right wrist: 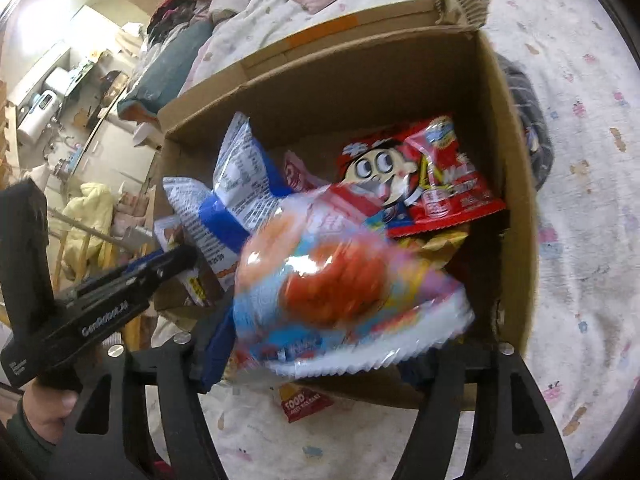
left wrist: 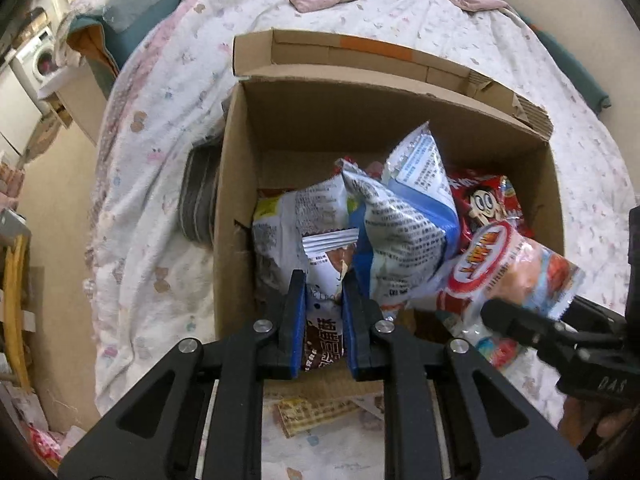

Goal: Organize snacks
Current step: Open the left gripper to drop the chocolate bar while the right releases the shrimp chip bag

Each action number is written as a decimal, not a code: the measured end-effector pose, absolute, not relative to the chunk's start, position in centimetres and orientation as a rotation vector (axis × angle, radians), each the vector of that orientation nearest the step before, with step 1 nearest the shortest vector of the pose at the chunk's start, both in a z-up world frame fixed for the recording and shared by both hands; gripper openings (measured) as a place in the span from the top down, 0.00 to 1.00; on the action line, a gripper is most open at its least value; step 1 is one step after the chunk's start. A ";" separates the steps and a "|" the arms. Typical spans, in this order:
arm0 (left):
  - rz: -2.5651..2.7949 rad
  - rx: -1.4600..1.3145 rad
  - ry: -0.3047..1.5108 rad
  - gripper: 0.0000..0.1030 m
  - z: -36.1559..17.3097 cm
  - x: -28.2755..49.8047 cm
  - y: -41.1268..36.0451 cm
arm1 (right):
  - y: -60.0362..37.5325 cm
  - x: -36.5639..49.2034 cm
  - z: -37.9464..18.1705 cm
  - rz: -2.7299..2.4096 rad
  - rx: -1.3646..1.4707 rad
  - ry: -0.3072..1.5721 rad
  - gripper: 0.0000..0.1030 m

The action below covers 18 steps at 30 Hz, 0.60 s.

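An open cardboard box (left wrist: 236, 200) (right wrist: 516, 216) stands on the bed with several snack bags inside. My left gripper (left wrist: 323, 280) is shut on a brown and white snack packet (left wrist: 324, 332) at the box's near edge; the packet also shows in the right wrist view (right wrist: 192, 276). My right gripper (right wrist: 320, 364) holds a clear bag of orange-red snacks (right wrist: 340, 280) over the box's near right part; the bag hides its fingertips. That bag shows in the left wrist view (left wrist: 516, 276). Blue and white bags (left wrist: 404, 220) and a red cartoon bag (right wrist: 420, 176) lie inside.
A flowered white bedspread (left wrist: 160, 160) surrounds the box. A small red packet (right wrist: 304, 402) and a flat yellow packet (left wrist: 316, 414) lie on the bed in front of the box. A dark striped thing (left wrist: 198, 196) lies against the box's left wall. The floor and furniture lie left.
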State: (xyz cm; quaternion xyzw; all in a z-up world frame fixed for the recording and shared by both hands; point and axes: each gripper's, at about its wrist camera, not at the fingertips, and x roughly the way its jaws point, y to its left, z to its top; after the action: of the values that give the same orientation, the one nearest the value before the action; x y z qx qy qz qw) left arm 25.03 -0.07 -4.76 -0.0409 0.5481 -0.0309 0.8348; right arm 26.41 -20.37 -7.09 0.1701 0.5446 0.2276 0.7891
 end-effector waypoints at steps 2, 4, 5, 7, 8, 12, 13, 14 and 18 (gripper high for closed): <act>-0.074 -0.100 1.157 0.61 -4.5 24.7 0.1 | -20.9 26.4 -6.7 0.508 0.396 1.166 0.26; -0.070 -0.092 1.125 0.52 -3.9 24.2 0.1 | -21.6 26.2 -6.0 0.503 0.410 1.127 0.18; -0.067 -0.084 1.118 0.52 -3.7 24.1 0.0 | -21.8 26.2 -5.7 0.498 0.414 1.110 0.18; -0.064 -0.078 1.103 0.51 -3.3 23.8 0.0 | -22.2 26.1 -5.4 0.495 0.428 1.097 0.18; -0.061 -0.078 1.100 0.50 -3.2 23.7 0.0 | -22.5 26.1 -5.2 0.487 0.436 1.090 0.18; -0.055 -0.090 1.074 0.33 -2.5 23.2 0.2 | -23.1 25.8 -4.8 0.456 0.435 1.061 0.18; -0.054 -0.088 1.068 0.31 -2.4 23.1 0.3 | -23.2 25.8 -4.8 0.454 0.433 1.057 0.18; -0.054 -0.087 1.066 0.30 -2.4 23.1 0.3 | -23.3 25.7 -4.8 0.449 0.432 1.054 0.18; -0.060 -0.108 1.055 0.28 -2.1 23.0 0.7 | -23.8 25.6 -4.5 0.426 0.434 1.040 0.12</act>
State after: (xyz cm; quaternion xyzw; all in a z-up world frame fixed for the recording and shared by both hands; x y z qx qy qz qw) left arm 22.97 0.73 -2.09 -0.0513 0.5032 -0.0287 0.8622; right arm 25.57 -23.81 -4.46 0.2039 0.4891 0.2006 0.8240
